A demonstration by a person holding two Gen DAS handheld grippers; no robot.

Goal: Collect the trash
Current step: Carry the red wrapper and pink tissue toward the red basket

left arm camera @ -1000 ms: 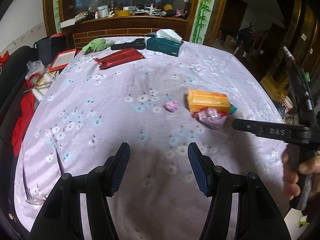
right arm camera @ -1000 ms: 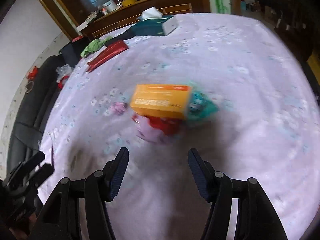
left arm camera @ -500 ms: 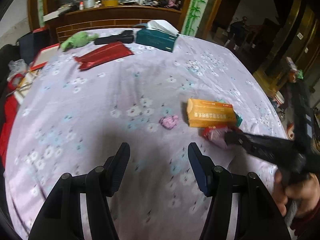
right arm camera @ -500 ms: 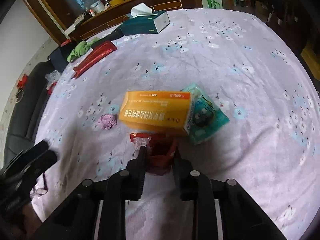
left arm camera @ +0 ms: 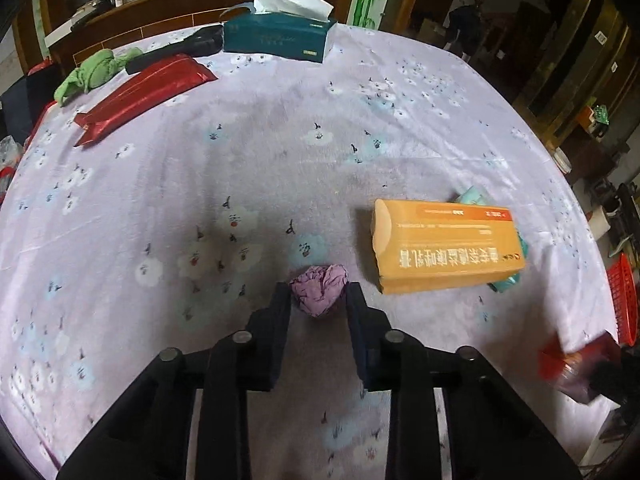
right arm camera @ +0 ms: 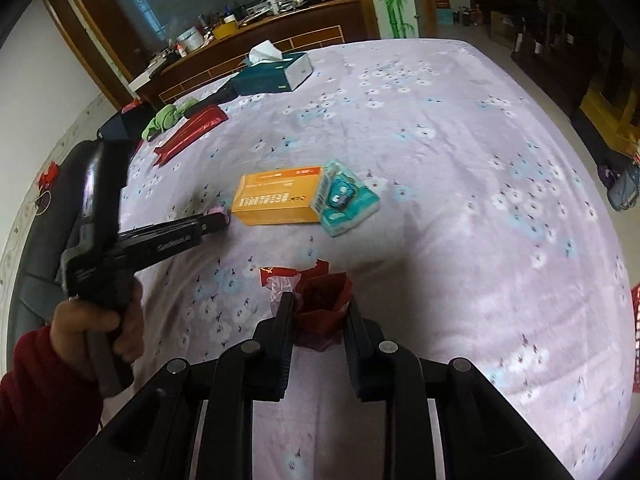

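Note:
A crumpled purple paper wad (left arm camera: 318, 290) lies on the flowered lilac tablecloth (left arm camera: 280, 160). My left gripper (left arm camera: 318, 297) is closed in on it, a finger pressing each side. From the right wrist view the left gripper (right arm camera: 218, 220) reaches in from the left with the purple wad (right arm camera: 219, 210) at its tips. My right gripper (right arm camera: 320, 305) is shut on a crinkled red plastic wrapper (right arm camera: 320, 300), held near the table's front. The red wrapper (left arm camera: 576, 364) shows blurred at the lower right of the left wrist view.
An orange carton (left arm camera: 444, 248) lies just right of the wad, over a teal tissue pack (right arm camera: 346, 204). At the far end lie a teal tissue box (left arm camera: 276, 36), a red pouch (left arm camera: 144, 92) and a green cloth (left arm camera: 92, 74). A red basket (left arm camera: 624, 304) stands beyond the right edge.
My left gripper moved forward to the purple wad and closed around it. My right gripper, which shut on the red wrapper beside the carton, has pulled it back toward the near edge.

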